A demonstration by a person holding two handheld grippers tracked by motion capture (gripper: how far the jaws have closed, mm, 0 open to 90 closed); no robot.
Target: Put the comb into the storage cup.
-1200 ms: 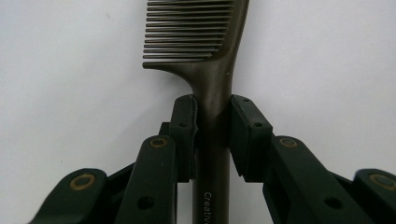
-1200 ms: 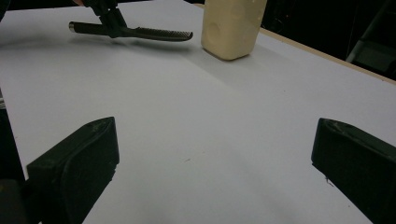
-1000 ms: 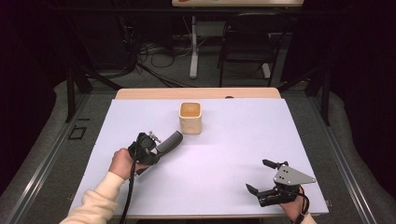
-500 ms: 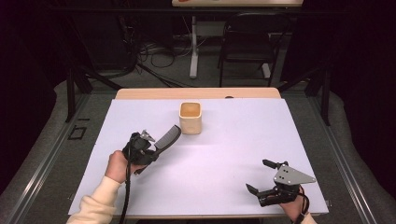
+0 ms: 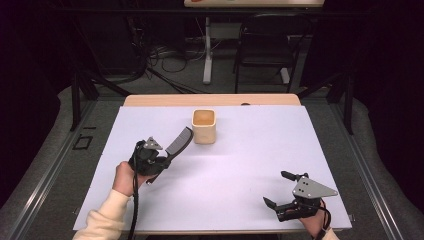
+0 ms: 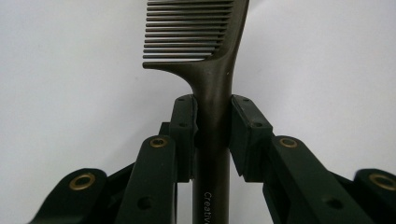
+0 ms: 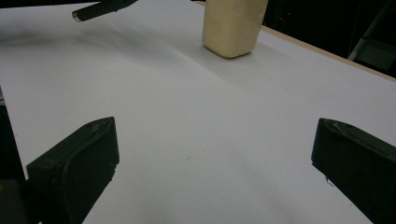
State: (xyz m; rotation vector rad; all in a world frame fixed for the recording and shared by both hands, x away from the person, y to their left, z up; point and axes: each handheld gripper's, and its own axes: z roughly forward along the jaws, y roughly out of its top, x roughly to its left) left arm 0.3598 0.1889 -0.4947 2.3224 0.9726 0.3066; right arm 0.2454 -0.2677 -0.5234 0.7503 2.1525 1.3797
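Note:
A dark wide-toothed comb [image 5: 179,141] is held by its handle in my left gripper [image 5: 161,156], which is shut on it at the table's left middle. The comb's toothed end points up and right toward a cream square cup [image 5: 204,126] and stops just short of it. In the left gripper view both pads clamp the comb's handle [image 6: 212,107], with the teeth above them. My right gripper [image 5: 274,188] rests near the front right edge, open, with nothing between its pads [image 7: 74,163]. In the right gripper view the cup [image 7: 231,25] stands far ahead.
A white sheet [image 5: 250,165] covers the table, with a wooden strip [image 5: 210,100] along its far edge. Behind the table are a dark floor, cables and a chair [image 5: 265,45]. The comb's handle end [image 7: 100,9] shows at the top left of the right gripper view.
My left hand has slid a little to the left, and the comb has swung so that its toothed end points more toward the far side, nearer the cup. The right gripper has kept still.

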